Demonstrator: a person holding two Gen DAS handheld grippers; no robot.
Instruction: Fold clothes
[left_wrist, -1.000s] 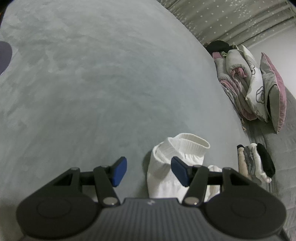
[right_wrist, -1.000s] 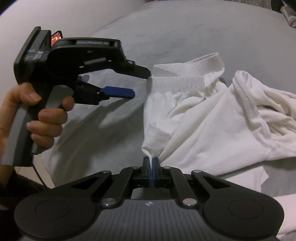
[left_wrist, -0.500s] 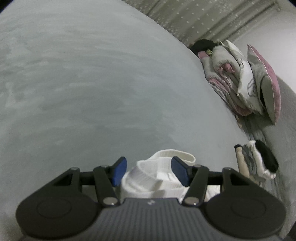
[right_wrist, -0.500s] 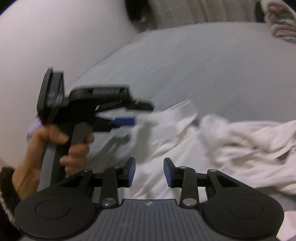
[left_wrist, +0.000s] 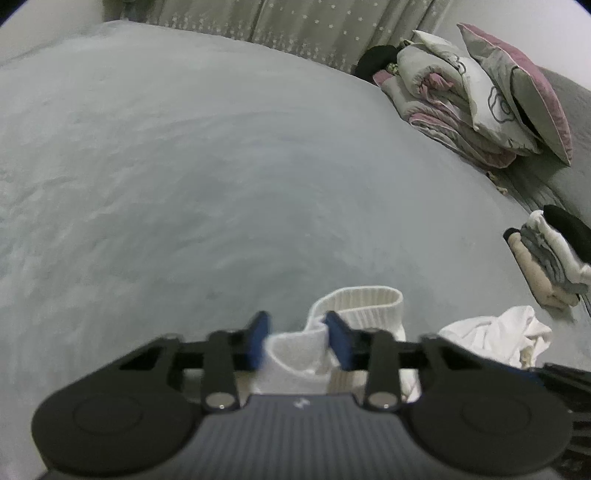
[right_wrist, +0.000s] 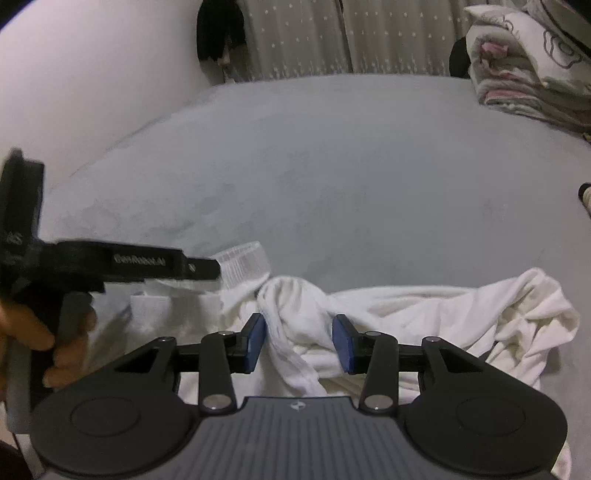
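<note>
The white top (right_wrist: 424, 325) lies in a crumpled heap on the gray bed (left_wrist: 221, 166), near the edge where the person stands. The folded pile (left_wrist: 546, 258) sits well off to one side of the white top, and the pillows (left_wrist: 480, 96) are far behind it.

The left hand-held gripper (left_wrist: 297, 341) has just been closing, and its blue pads now pinch the ribbed cuff (left_wrist: 362, 301) of the white top. The right hand-held gripper (right_wrist: 298, 341) has its blue pads apart. A bunched ridge of the white top sits between them, but the pads do not press it.

To do this step well, I think the right one should close on that ridge, or better on a clear edge. Then both should lift and pull away from each other so the white top spreads flat. A thick lump could slip out, so a thin edge is safer.

Both point down at a slant toward the bed. In the right view, the person's hand (right_wrist: 29, 332) wraps the left handle, just beside the white top.
</note>
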